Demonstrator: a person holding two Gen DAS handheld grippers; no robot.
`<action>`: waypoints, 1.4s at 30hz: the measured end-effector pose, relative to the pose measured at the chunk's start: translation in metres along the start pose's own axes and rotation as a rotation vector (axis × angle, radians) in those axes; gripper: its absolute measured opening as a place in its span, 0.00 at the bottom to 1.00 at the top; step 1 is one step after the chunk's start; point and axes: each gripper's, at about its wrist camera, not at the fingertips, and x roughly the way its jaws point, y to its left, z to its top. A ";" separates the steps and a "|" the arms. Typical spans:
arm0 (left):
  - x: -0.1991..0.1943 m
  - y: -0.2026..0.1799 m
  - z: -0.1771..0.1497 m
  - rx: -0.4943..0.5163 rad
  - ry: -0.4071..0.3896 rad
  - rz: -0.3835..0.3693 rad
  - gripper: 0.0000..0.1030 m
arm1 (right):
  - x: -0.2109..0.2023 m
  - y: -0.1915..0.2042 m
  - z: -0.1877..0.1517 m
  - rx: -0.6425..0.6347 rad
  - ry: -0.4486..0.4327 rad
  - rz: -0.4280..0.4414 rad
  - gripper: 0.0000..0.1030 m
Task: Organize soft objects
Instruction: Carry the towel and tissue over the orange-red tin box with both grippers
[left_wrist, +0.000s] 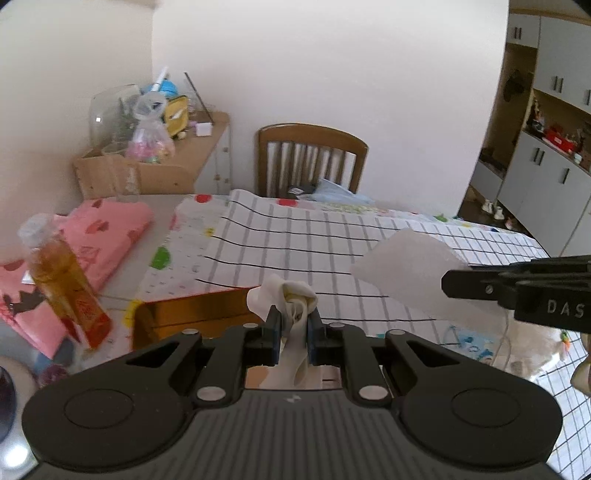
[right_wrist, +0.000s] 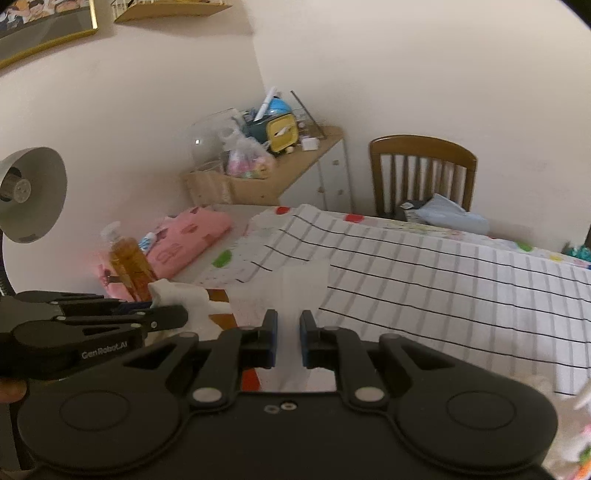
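Left claw (left_wrist: 291, 317): fingers together, clamped on a bunched cream-white cloth (left_wrist: 284, 295) that puffs out above the tips and trails back between the fingers, held above the near table edge

Right claw (right_wrist: 288, 325): fingers clamped on a thin white sheet of soft fabric (right_wrist: 284, 291), which fans upward beyond the tips; in the left wrist view the same sheet (left_wrist: 402, 273) juts leftward from the claw entering at the right edge

Shiny orange box (left_wrist: 192, 314): just beyond the left claw, low on the table

Amber liquid bottle (left_wrist: 62, 280): upright, clear cap, left of the box

Pink patterned cloth (left_wrist: 99, 236): folded, lying behind the bottle

Checked white cloth (left_wrist: 314, 240): spread over the table, black and grey grid lines, coloured dots along its border

Grey desk lamp (right_wrist: 29, 192): at the far left in the right wrist view

Wooden chair (left_wrist: 314, 158): at the far side of the table, blue bundle on its seat

Wooden side cabinet (left_wrist: 207, 147): against the wall, piled with bags, a cardboard box and small items
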 end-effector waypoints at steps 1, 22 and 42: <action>0.000 0.007 0.001 -0.003 -0.002 0.005 0.13 | 0.004 0.006 0.002 0.000 0.001 0.001 0.12; 0.041 0.091 -0.009 -0.008 0.081 0.066 0.13 | 0.109 0.081 0.009 0.033 0.115 0.013 0.12; 0.102 0.090 -0.029 0.056 0.227 0.000 0.13 | 0.171 0.089 -0.028 -0.091 0.270 -0.080 0.12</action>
